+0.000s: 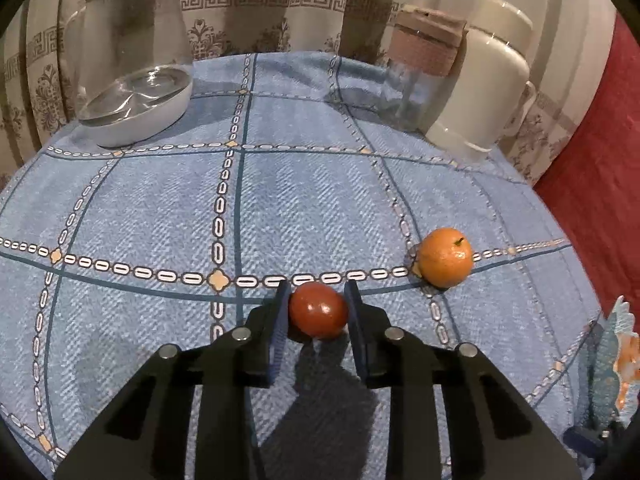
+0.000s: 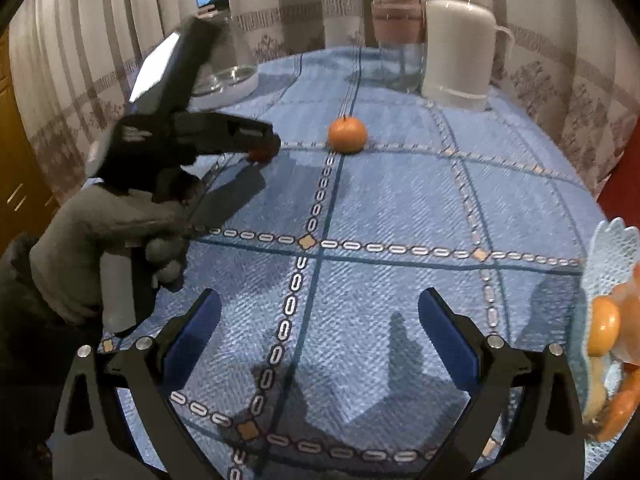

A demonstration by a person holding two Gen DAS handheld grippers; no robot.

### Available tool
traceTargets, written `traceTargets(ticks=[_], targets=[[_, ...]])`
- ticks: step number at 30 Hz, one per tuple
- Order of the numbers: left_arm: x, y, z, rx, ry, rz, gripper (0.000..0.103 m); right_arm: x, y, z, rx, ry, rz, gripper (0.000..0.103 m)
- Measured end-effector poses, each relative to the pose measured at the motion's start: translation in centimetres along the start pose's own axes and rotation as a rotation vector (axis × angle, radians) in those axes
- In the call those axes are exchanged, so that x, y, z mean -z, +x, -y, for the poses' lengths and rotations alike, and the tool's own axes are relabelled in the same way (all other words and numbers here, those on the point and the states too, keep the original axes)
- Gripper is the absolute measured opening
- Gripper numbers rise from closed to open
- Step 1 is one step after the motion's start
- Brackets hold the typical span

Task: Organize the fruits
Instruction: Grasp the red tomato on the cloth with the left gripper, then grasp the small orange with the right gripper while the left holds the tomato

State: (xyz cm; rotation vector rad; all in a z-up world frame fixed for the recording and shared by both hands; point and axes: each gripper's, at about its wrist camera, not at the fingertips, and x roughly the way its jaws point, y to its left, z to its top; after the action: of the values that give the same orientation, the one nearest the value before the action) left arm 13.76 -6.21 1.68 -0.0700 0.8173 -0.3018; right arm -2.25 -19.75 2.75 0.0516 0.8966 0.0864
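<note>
Left wrist view. Your left gripper (image 1: pixel 318 300) is closing its blue pads against the two sides of one small red fruit (image 1: pixel 318 311), glossy, smooth and oval, which is sitting on the blue checked tablecloth (image 1: pixel 160 208). One orange mandarin (image 1: pixel 445 258), round, dimpled and carrying a short stem on top, is lying just beyond and to the right of the red fruit, apart from it. Behind the mandarin, at the far edge of the table, one glass jar (image 1: pixel 412 76) with a pinkish lid and one white jug (image 1: pixel 484 84) are standing side by side; far to the mandarin's left one glass carafe (image 1: pixel 132 60) is standing. To the mandarin's lower right, a pale blue basket (image 1: pixel 618 360) is showing at the frame's edge.

Right wrist view. Your right gripper (image 2: pixel 320 328) is holding its jaws wide apart over bare cloth, gripping nothing. The mandarin (image 2: pixel 347 134) is sitting well ahead of it. To the mandarin's left, your gloved left hand (image 2: pixel 108 248) is holding the left gripper (image 2: pixel 264 150), with the red fruit (image 2: pixel 259 155) showing at its tip. To the mandarin's lower right, the basket (image 2: pixel 608 256) is holding several orange fruits (image 2: pixel 604 330); their number cannot be counted.
</note>
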Motion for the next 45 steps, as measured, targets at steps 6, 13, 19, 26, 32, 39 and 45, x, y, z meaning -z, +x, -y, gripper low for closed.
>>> traceTargets(ticks=[6, 13, 19, 26, 32, 39, 45], targets=[[0.1, -1.5, 0.1, 0.009, 0.006, 0.046, 0.027, 0.0, 1.3, 0.5, -0.007, 0.027, -0.047, 0.1], [-0.4, -3.9, -0.5, 0.022, -0.023, 0.11, 0.027, -0.1, 1.9, 0.9, -0.005, 0.031, -0.078, 0.1], [-0.8, -5.7, -1.5, 0.013, -0.053, 0.159, 0.027, 0.0, 2.3, 0.3, 0.023, -0.029, -0.111, 0.1], [-1.0, -6.5, -2.7, -0.002, -0.1, 0.177, 0.027, 0.1, 2.7, -0.2, 0.04, -0.095, -0.158, 0.101], [-1.1, -6.9, -3.6, -0.02, -0.126, 0.187, 0.027, -1.1, 3.1, -0.2, 0.031, -0.077, -0.209, 0.101], [-1.2, -7.2, -3.9, -0.029, -0.139, 0.201, 0.027, -5.3, 4.0, 0.6, 0.025, -0.004, -0.109, 0.101], [-1.0, -6.8, -4.2, -0.04, -0.147, 0.198, 0.027, -9.9, 7.2, 2.0, 0.034, 0.037, -0.031, 0.1]])
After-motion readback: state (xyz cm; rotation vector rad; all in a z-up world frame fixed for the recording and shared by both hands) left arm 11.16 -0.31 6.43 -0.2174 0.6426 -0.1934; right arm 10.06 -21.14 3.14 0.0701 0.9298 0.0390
